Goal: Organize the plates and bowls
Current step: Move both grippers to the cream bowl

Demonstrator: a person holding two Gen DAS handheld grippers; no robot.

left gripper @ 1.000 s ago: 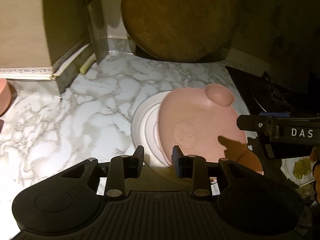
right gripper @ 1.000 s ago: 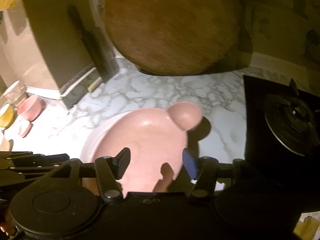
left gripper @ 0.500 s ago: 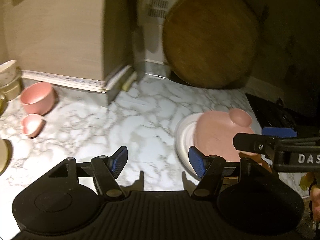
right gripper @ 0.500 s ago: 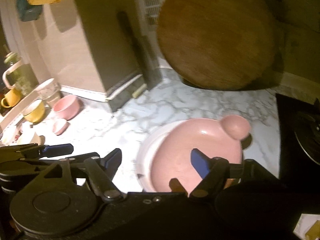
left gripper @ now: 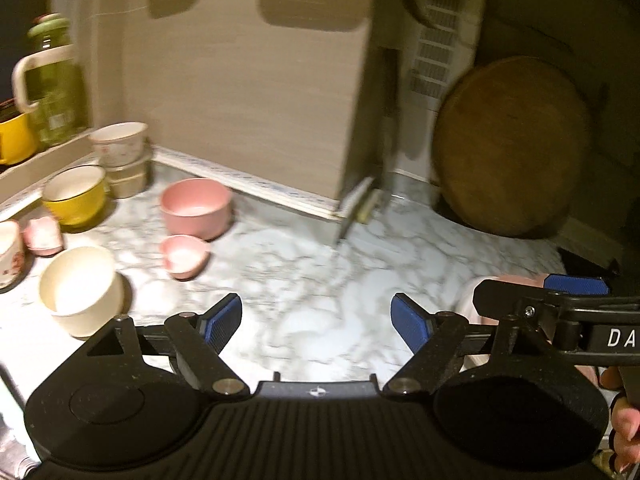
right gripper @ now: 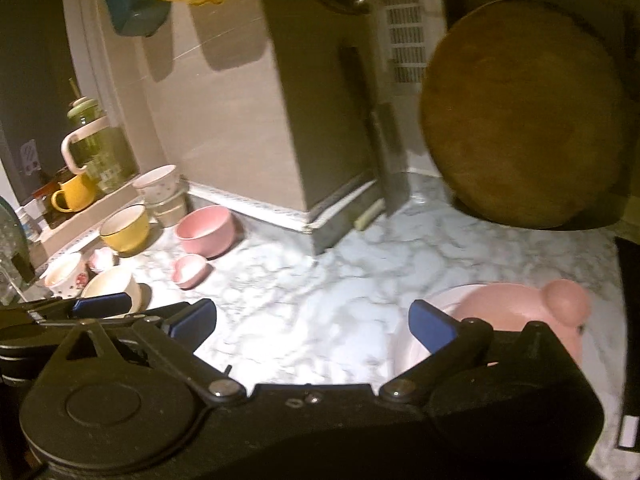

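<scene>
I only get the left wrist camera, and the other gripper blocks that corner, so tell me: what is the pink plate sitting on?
Observer: The pink plate lies on top of a white plate, on the marble counter.
Operator: Is the right gripper holding either one?
Observer: No. The right gripper has just been opening its jaws. They stand wide, with only bare counter between them.
Operator: Any feature on the pink plate to grab?
Observer: A round ear-like knob sticks out from its far rim.
</scene>
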